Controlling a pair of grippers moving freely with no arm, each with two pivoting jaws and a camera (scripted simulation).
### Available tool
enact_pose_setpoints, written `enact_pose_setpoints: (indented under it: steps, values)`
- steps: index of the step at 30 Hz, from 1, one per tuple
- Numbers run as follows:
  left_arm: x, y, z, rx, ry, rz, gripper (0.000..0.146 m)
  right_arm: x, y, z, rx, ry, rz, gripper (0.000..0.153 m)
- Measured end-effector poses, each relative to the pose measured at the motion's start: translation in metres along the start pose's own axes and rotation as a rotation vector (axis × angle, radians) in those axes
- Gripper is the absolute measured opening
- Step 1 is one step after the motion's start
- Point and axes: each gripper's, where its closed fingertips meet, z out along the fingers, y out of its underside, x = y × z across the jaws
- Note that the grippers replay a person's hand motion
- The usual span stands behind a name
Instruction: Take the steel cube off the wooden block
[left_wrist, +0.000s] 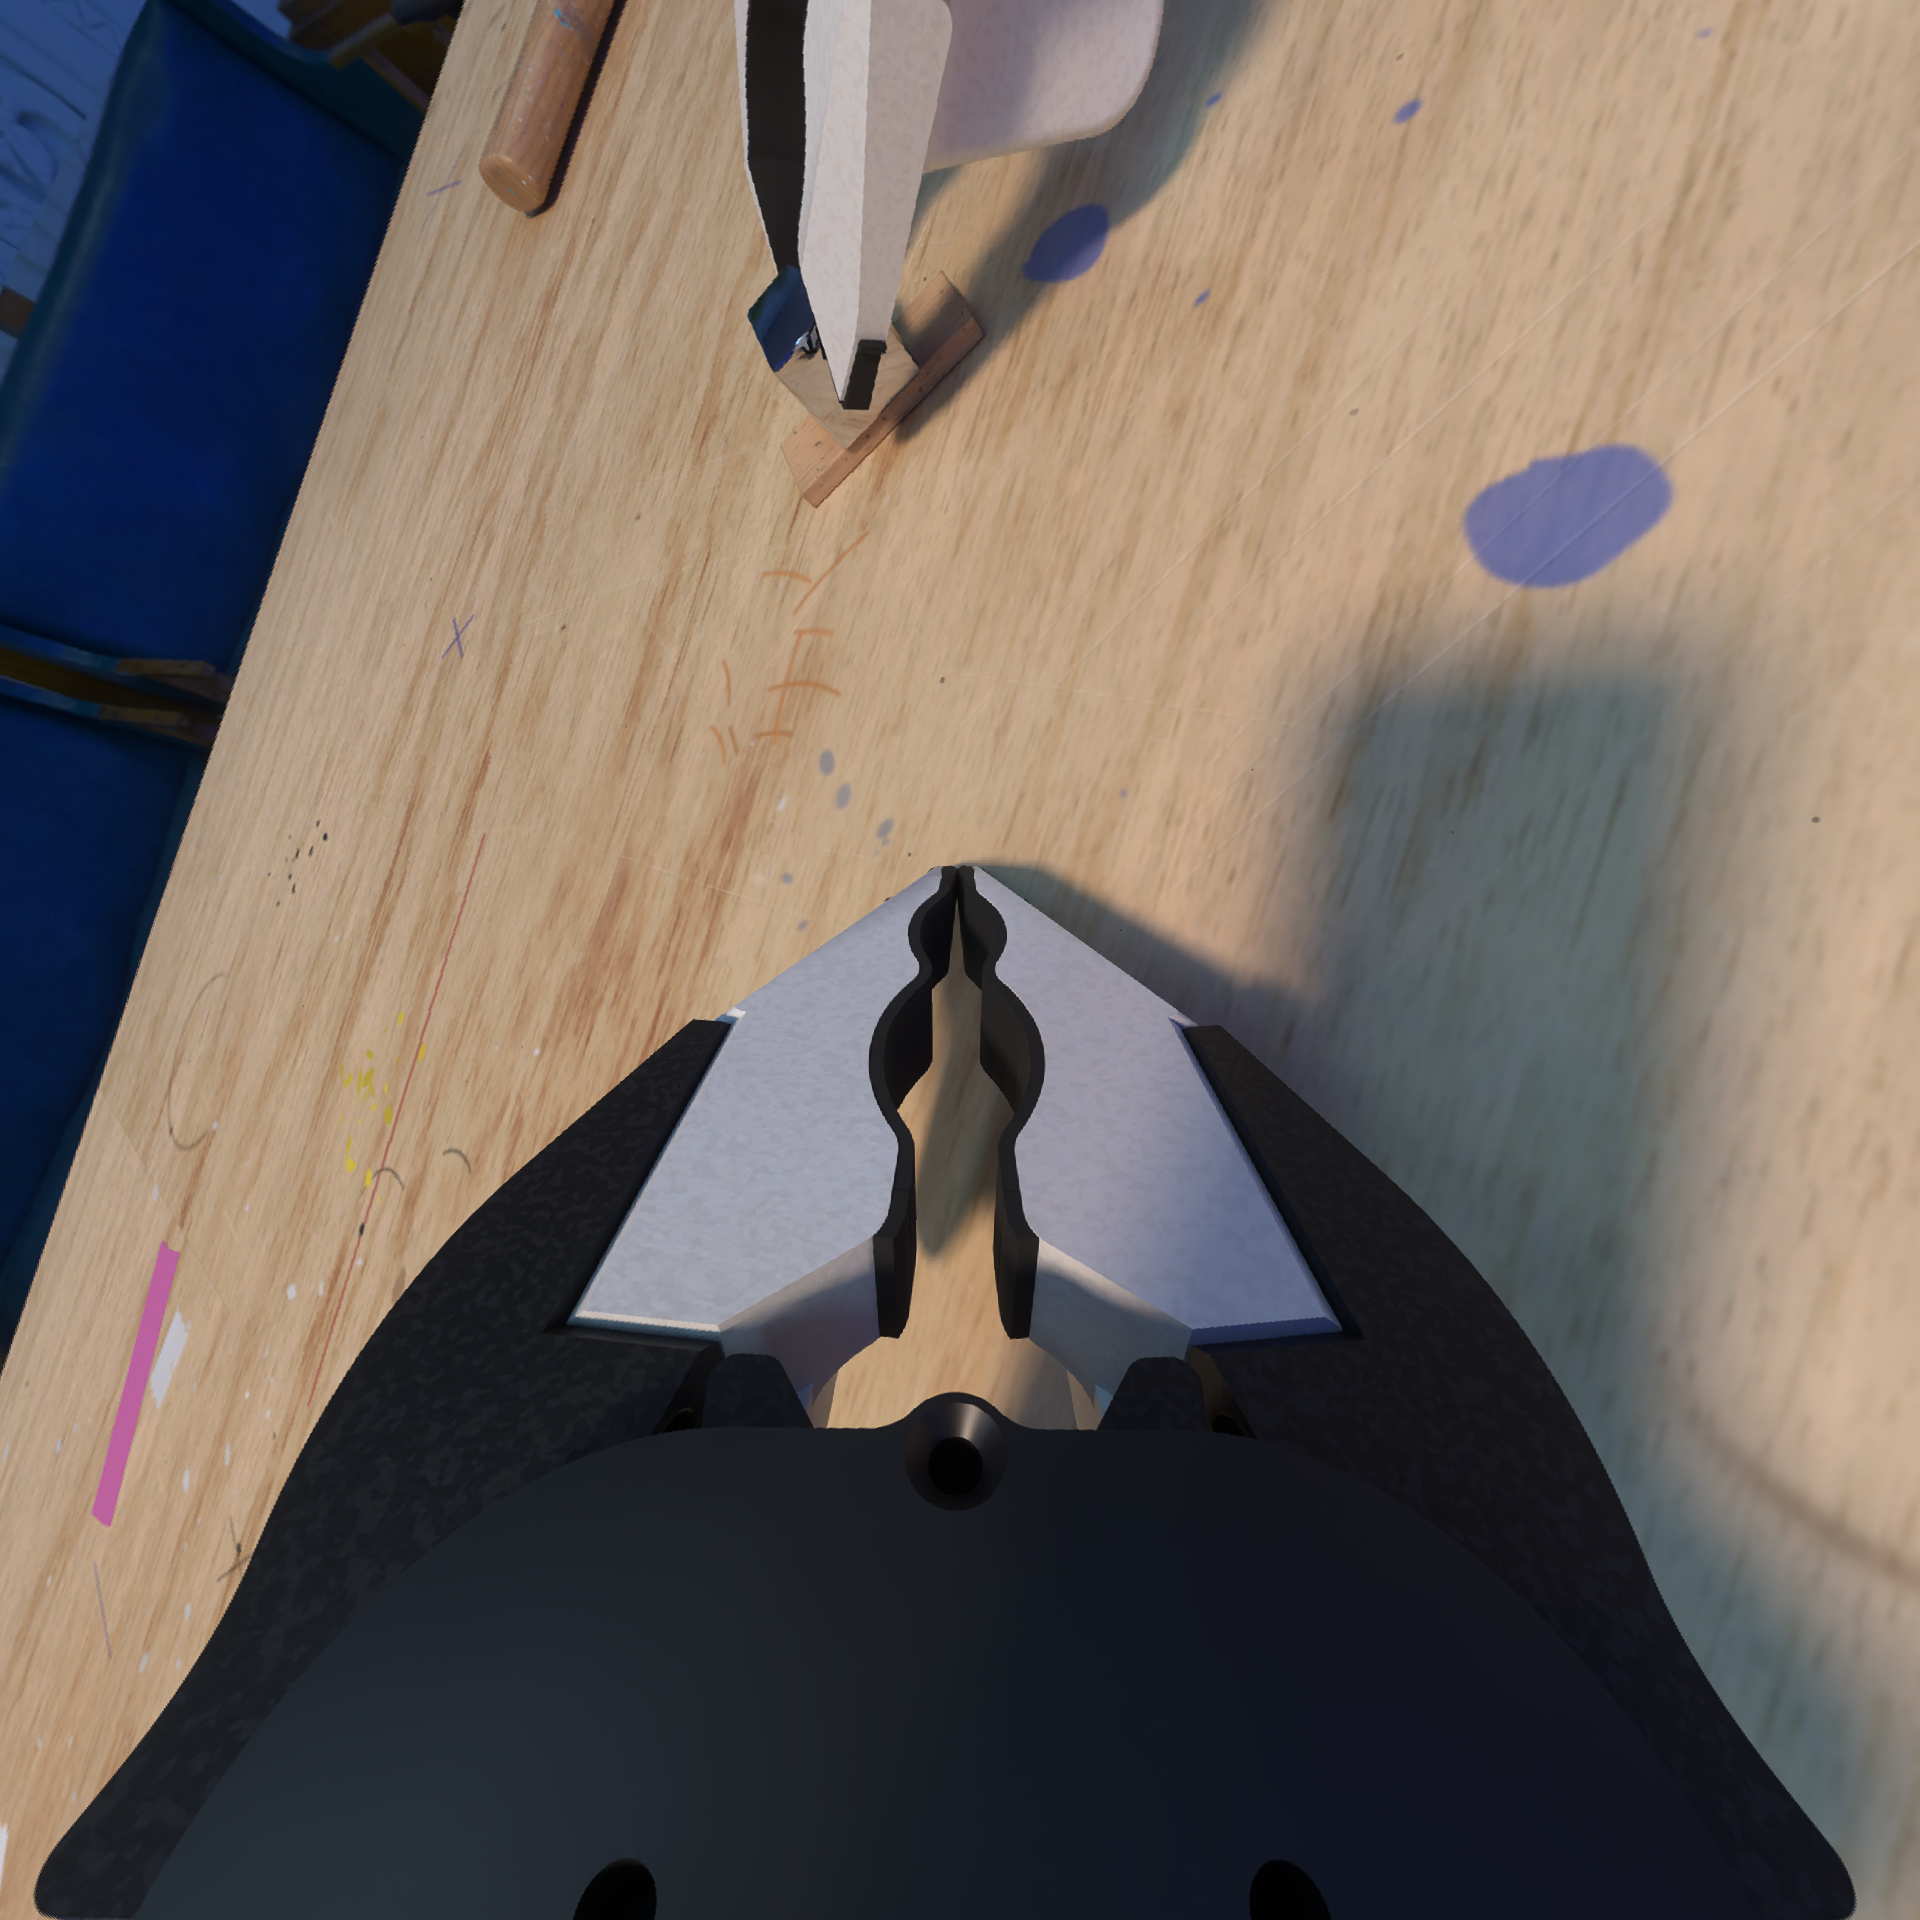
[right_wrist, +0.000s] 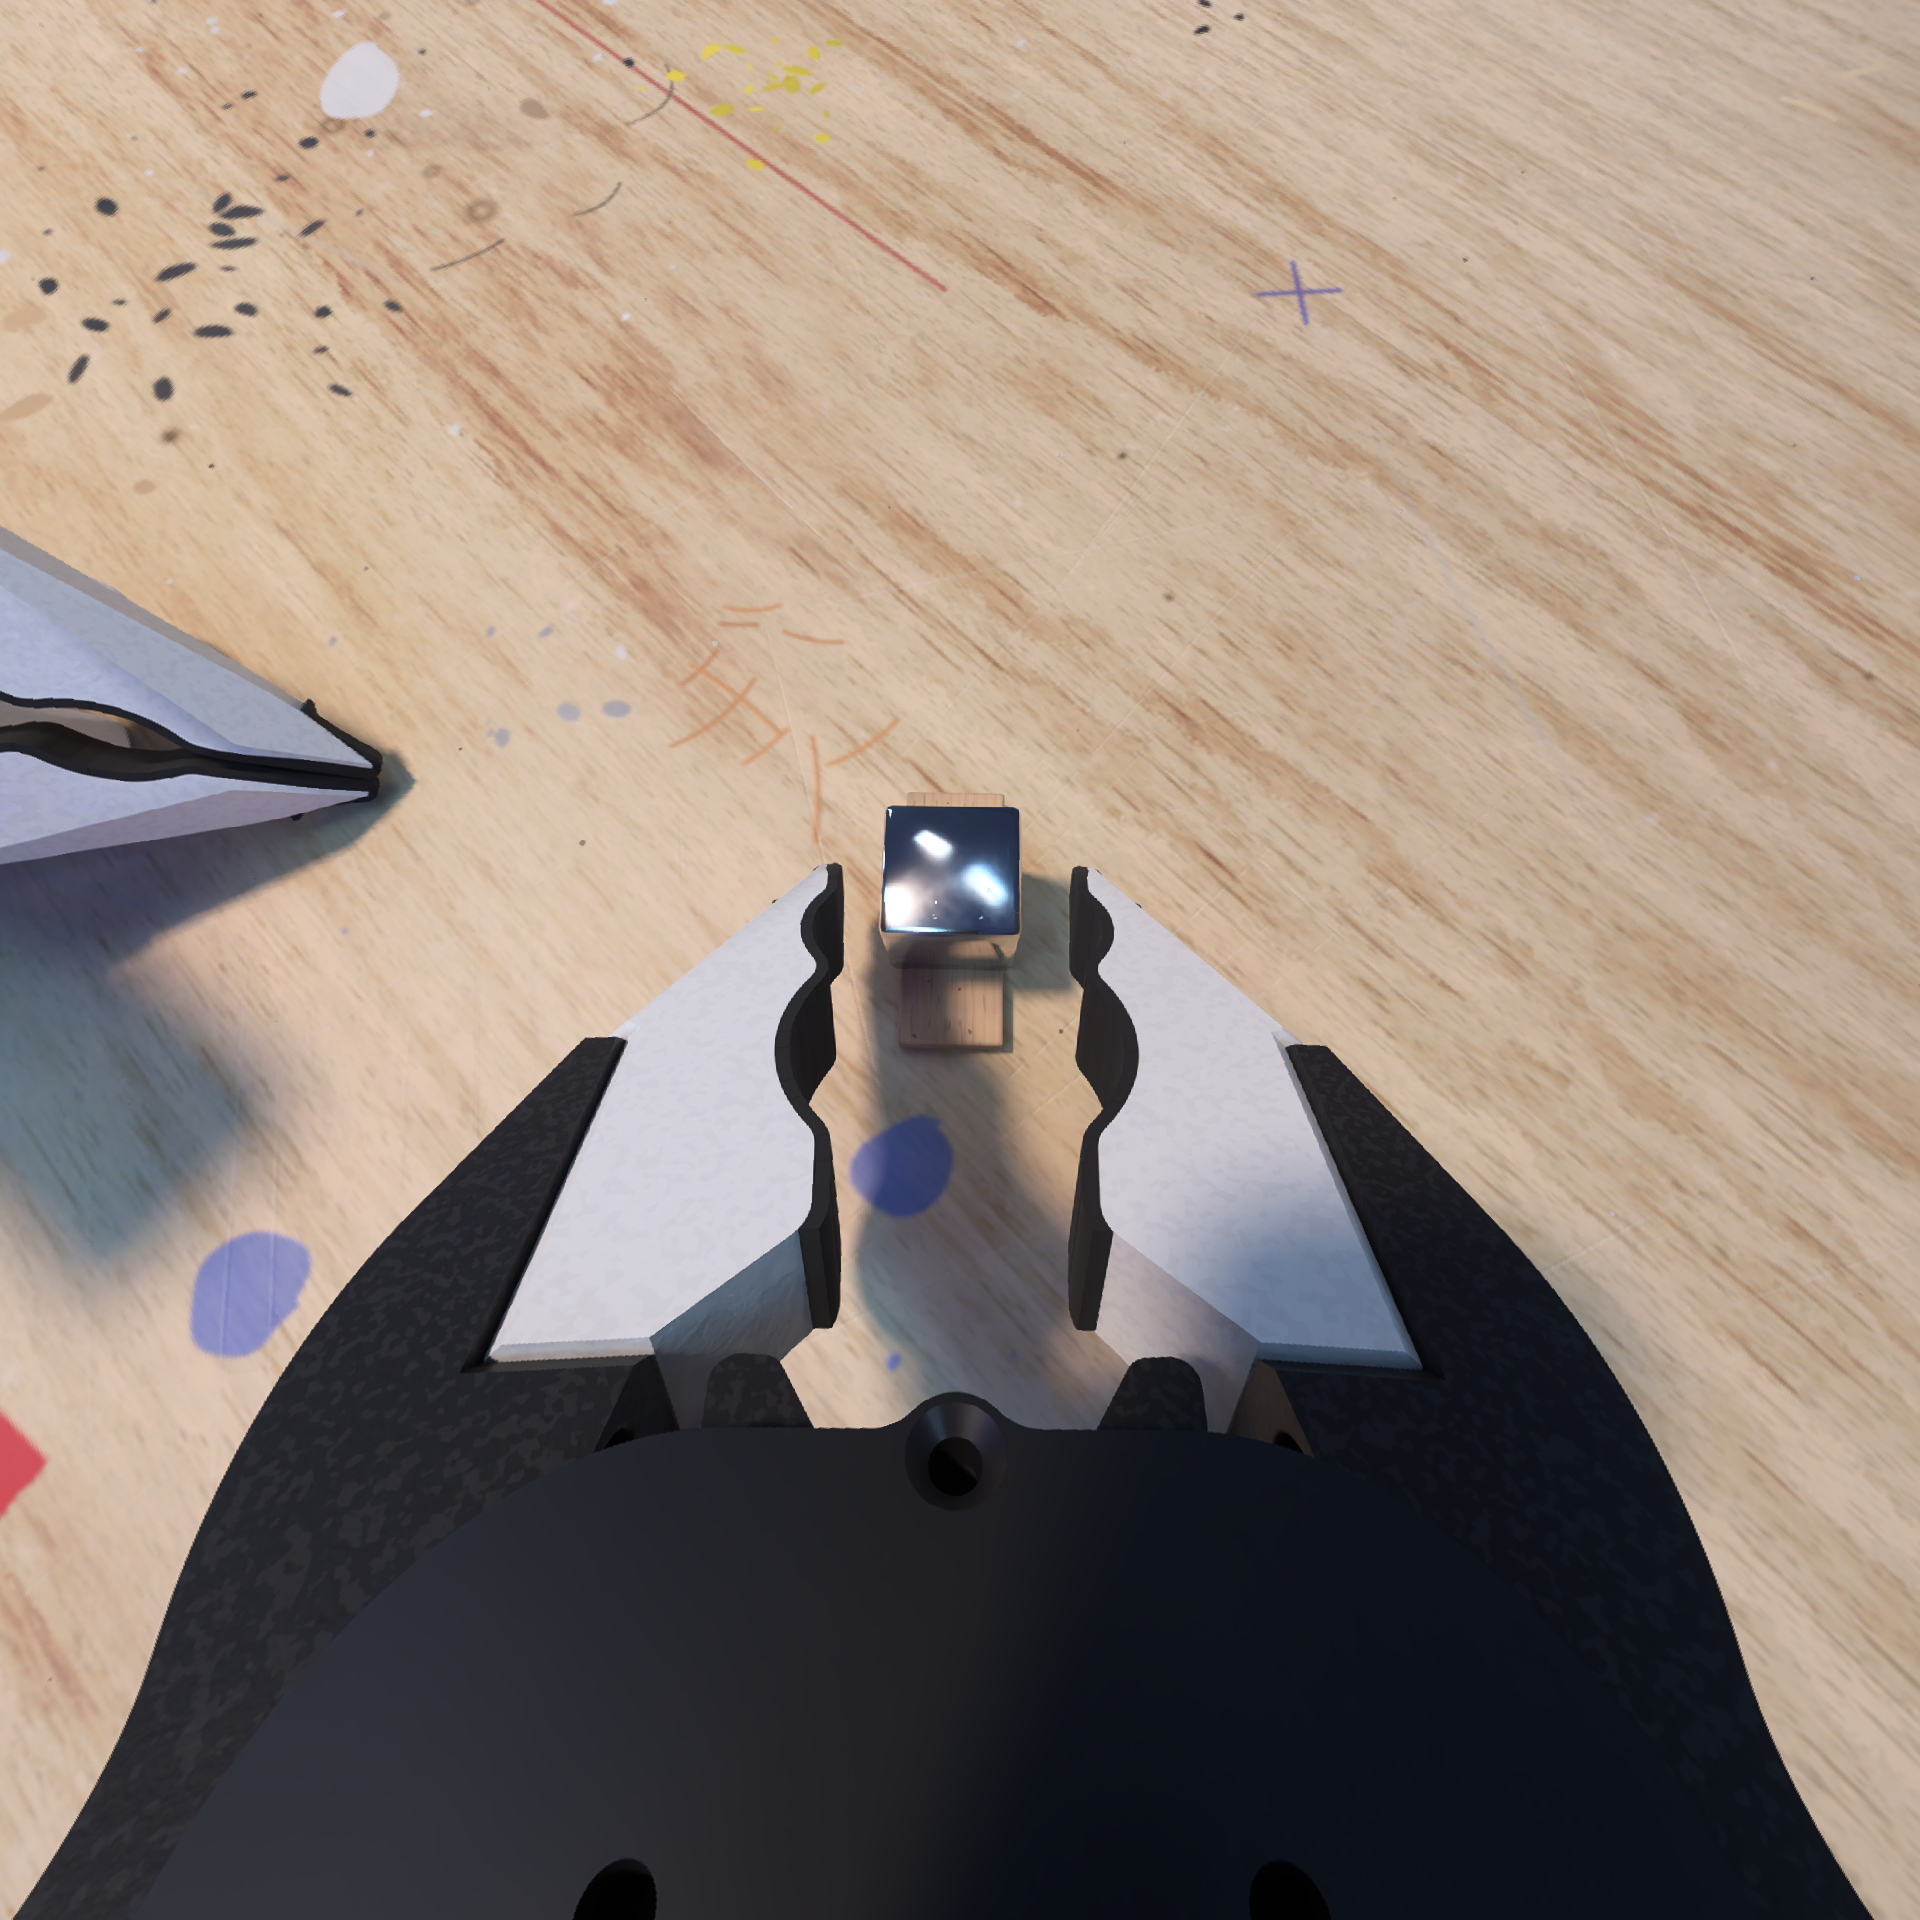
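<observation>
The steel cube (right_wrist: 951, 873) is shiny and sits on a small wooden block (right_wrist: 951, 1013) on the workbench. My right gripper (right_wrist: 956, 878) is open, with one fingertip on each side of the cube and a small gap at both sides. In the left wrist view, farther off, the right gripper (left_wrist: 826, 348) reaches down over the cube (left_wrist: 781, 320) and the block (left_wrist: 883, 416). My left gripper (left_wrist: 956, 873) is shut and empty, low over the bench, well short of the block. It also shows in the right wrist view (right_wrist: 358, 777), to the left of the cube.
The wooden workbench (left_wrist: 1351, 312) bears paint spots and pencil marks. A wooden tool handle (left_wrist: 540, 114) lies near the bench's left edge. Beyond that edge is a blue surface (left_wrist: 156, 416). A red patch (right_wrist: 16, 1460) shows at the left border.
</observation>
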Motion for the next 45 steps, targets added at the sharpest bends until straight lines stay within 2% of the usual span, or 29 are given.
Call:
enact_pose_setpoints:
  steps: [8, 10, 12, 16, 19, 23, 30, 34, 45]
  values:
    - [0.0, 0.0, 0.0, 0.0, -0.001, 0.001, 0.0, 0.0, 0.004, 0.006, -0.022, 0.027, -0.02, 0.046]
    - [0.0, 0.0, 0.0, 0.0, -0.002, 0.002, 0.0, 0.0, 0.003, 0.006, -0.018, 0.034, -0.021, 0.041]
    - [0.0, 0.0, 0.0, -0.001, -0.003, 0.002, 0.0, 0.0, 0.002, 0.006, -0.011, 0.035, -0.025, 0.027]
    - [0.0, 0.0, 0.0, -0.001, -0.005, 0.003, 0.0, -0.002, -0.003, 0.0, 0.01, 0.033, -0.063, 0.027]
    - [0.0, 0.0, 0.0, -0.001, -0.004, 0.002, 0.0, -0.014, -0.012, -0.008, 0.058, -0.04, -0.109, 0.027]
    - [-0.002, 0.001, 0.0, -0.006, -0.007, -0.007, 0.0, -0.043, -0.021, -0.021, 0.112, -0.217, -0.184, 0.027]
    - [-0.02, 0.017, 0.001, -0.073, -0.064, -0.101, 0.0, -0.082, -0.036, -0.053, 0.26, -0.42, -0.35, 0.027]
    - [-0.023, 0.02, 0.0, -0.084, -0.05, -0.146, 0.0, -0.104, -0.037, -0.068, 0.33, -0.55, -0.466, 0.027]
    - [-0.024, 0.021, 0.0, -0.086, -0.048, -0.153, 0.0, -0.12, -0.03, -0.059, 0.215, -0.76, -0.588, 0.027]
